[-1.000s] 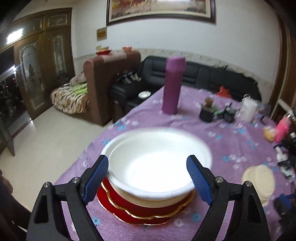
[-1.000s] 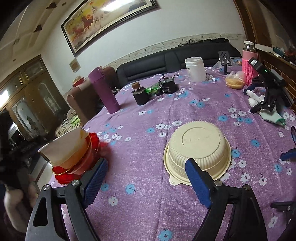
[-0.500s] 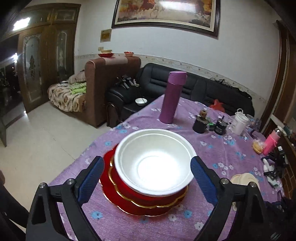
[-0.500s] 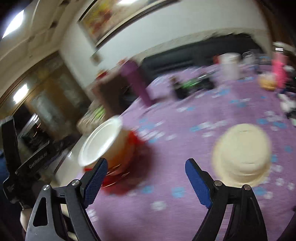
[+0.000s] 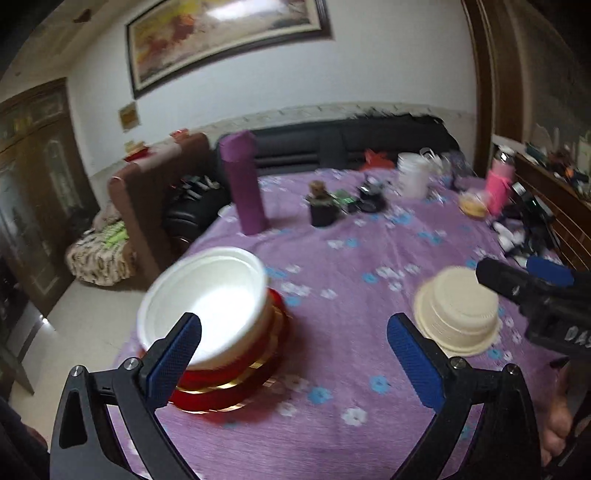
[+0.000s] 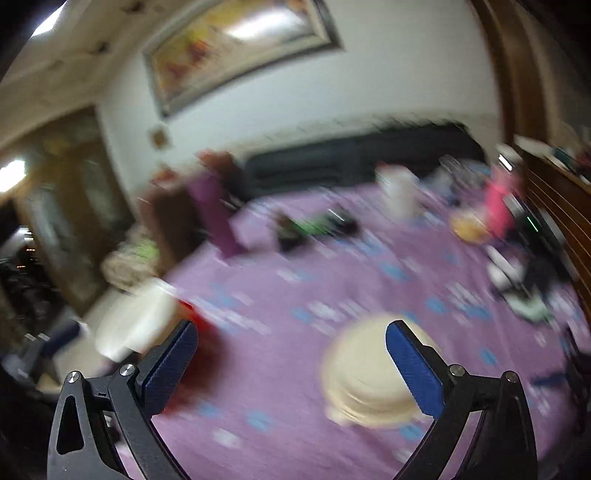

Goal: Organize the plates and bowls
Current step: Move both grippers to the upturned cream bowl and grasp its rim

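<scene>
L gripper jaws wide, just been opening, nothing btwn; white bowl sits on red plates; R gripper same, empty, above cream bowl.

White letters "DAS" (cut off) on the right hand-held gripper

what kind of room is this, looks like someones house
Most likely a home living and dining room: a black sofa along the wall, a large framed painting above it, and a table under a purple flowered cloth with stacked dishes.
</scene>
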{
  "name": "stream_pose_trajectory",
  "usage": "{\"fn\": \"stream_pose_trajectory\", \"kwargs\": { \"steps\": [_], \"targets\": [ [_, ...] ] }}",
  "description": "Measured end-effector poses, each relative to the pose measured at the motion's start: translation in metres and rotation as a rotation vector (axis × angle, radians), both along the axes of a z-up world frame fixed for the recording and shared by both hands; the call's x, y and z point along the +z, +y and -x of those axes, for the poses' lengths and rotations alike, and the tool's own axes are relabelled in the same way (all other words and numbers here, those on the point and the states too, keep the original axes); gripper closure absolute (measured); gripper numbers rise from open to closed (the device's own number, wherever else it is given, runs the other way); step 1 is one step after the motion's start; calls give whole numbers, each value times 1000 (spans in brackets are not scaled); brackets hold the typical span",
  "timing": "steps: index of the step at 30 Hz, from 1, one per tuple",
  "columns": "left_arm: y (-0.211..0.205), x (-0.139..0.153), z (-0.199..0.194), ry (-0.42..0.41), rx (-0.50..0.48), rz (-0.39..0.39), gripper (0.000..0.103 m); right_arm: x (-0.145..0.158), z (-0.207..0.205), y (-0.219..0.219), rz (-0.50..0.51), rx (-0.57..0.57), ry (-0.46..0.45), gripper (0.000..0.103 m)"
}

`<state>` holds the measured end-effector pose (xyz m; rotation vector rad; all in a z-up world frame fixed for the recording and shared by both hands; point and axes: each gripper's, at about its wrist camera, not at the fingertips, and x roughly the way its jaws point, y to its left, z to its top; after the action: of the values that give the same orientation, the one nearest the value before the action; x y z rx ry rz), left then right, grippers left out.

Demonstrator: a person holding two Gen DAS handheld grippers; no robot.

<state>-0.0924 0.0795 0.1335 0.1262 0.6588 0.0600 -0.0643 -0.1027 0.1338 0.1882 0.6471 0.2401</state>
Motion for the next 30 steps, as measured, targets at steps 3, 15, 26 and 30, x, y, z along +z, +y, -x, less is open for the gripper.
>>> {"fn": "stream_pose_trajectory", "kwargs": {
  "steps": [3,15,26,30],
  "targets": [
    [-19,-8,-8,23,-29,-28,2,-32,-2,-39,5,-99,80,0],
    [-42,-25,-44,121,-81,4,2,-70,-43,-94,-46,-222,170,1],
    [-64,-104,-128,402,-168,302,2,-117,-83,-131,-319,-207,294,0],
    [-62,-118,-135,409,-154,349,2,-122,-87,-132,-457,-101,320,0]
  ]
}}
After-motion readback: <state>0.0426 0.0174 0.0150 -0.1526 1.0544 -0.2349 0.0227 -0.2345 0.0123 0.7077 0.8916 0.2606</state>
